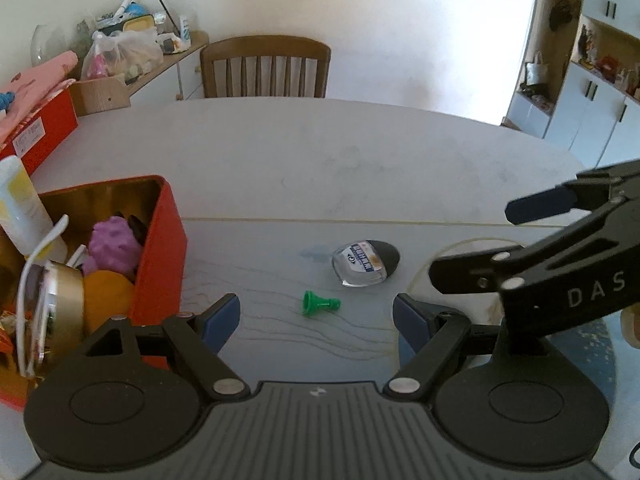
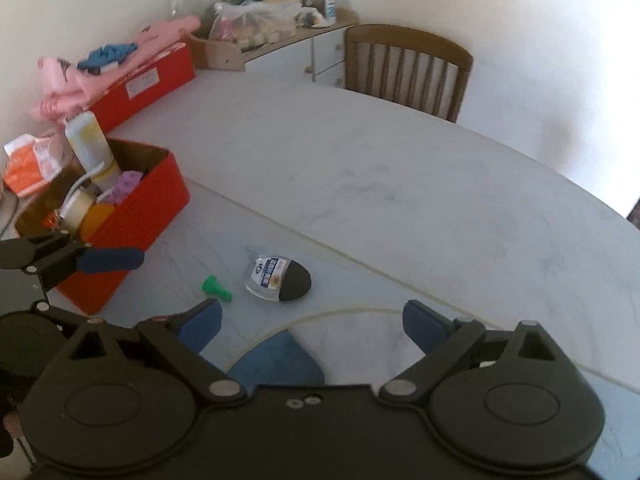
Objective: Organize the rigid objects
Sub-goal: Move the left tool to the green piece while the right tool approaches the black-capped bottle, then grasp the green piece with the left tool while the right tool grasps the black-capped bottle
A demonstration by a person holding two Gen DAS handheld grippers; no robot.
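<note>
The pale tabletop (image 1: pixel 320 168) carries a red box (image 1: pixel 160 240) full of odds and ends at my left. Both my left claw (image 1: pixel 316 320) and my right claw (image 2: pixel 312 324) hang released and empty above it. Between them lie a clear case with a black cap (image 1: pixel 366 264) and, nearer the box, a small green peg (image 1: pixel 320 303) on its side.

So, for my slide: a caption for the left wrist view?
Open left gripper above a green chess pawn lying beside the red box.
</note>
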